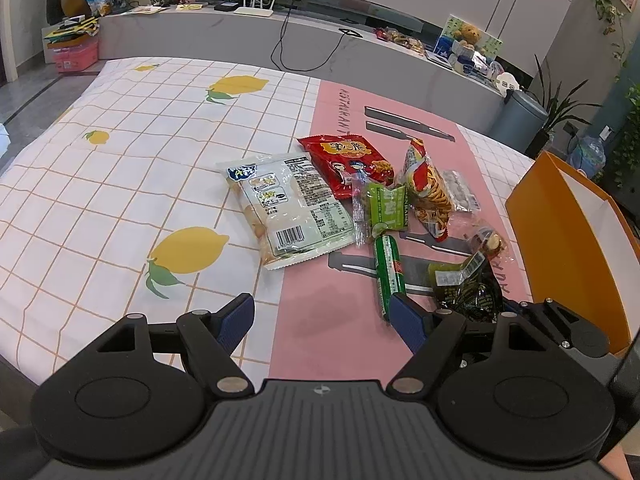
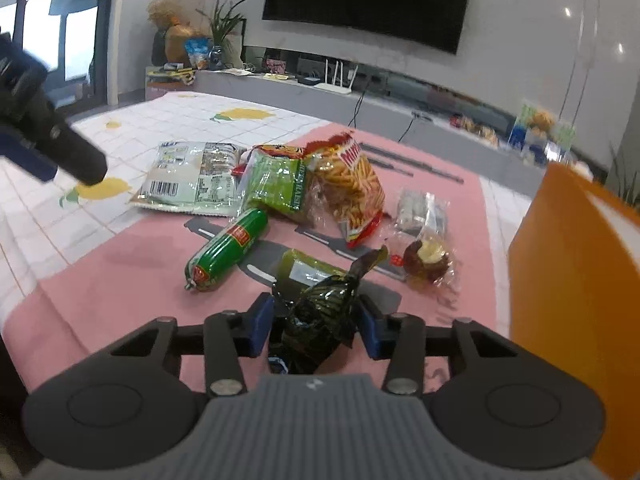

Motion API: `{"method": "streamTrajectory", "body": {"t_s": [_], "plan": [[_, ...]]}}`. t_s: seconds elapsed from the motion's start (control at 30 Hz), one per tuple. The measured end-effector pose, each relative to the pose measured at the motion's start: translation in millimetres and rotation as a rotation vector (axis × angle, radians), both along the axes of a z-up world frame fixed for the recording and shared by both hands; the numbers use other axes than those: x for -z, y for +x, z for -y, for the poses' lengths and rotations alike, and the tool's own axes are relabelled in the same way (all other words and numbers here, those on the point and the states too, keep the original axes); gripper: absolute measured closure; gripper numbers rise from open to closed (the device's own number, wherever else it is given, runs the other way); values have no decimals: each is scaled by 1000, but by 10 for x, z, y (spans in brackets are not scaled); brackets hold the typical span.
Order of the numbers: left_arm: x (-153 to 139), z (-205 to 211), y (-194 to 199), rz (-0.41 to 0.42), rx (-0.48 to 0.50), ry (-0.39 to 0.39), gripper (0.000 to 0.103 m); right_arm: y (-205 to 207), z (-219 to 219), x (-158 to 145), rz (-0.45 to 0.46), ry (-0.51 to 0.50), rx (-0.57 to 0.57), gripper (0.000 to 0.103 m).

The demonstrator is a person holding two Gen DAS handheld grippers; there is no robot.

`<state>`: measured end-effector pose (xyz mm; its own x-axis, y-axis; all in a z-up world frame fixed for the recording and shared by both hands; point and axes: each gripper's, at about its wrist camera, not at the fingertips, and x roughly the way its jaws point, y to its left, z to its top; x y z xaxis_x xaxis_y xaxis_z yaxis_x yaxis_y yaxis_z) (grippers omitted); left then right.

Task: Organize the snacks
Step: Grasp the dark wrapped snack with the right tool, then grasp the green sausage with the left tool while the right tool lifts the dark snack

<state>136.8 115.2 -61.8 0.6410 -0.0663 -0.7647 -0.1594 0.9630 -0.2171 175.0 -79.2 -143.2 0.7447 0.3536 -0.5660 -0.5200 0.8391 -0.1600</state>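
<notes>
Dark crinkly foil packet (image 2: 320, 316): light, soft, slippery; right claw (image 2: 316, 326) pinching its middle; left claw (image 1: 322, 320) released.

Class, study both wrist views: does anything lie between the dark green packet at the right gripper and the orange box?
Nothing visible does. The dark green packet sits between the right gripper's fingers, and only bare pink cloth shows between it and the orange box. The wrapped pastry lies farther back, off that path.
</notes>
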Motion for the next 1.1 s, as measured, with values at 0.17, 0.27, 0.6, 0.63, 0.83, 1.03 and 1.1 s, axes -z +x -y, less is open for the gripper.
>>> {"method": "streamTrajectory", "body": {"t_s": [0.17,0.27,0.6,0.63,0.83,1.03,1.1], "plan": [[-12,24,-3,6,16,0,13,-79,20,-112,12,20,-6,64],[-20,67,-8,14,30,3,13,-122,71,-208,8,35,0,69],[22,209,41,3,52,5,13,-93,124,-144,-102,48,2,69],[25,223,44,3,56,7,13,-88,114,-128,-113,47,-3,69],[-17,238,96,5,71,20,13,-10,141,-108,-152,95,7,69],[3,328,351,-2,124,-14,13,-6,144,-119,-167,100,12,69],[65,407,437,-19,130,-16,13,-5,147,-123,-170,102,12,69]]}}
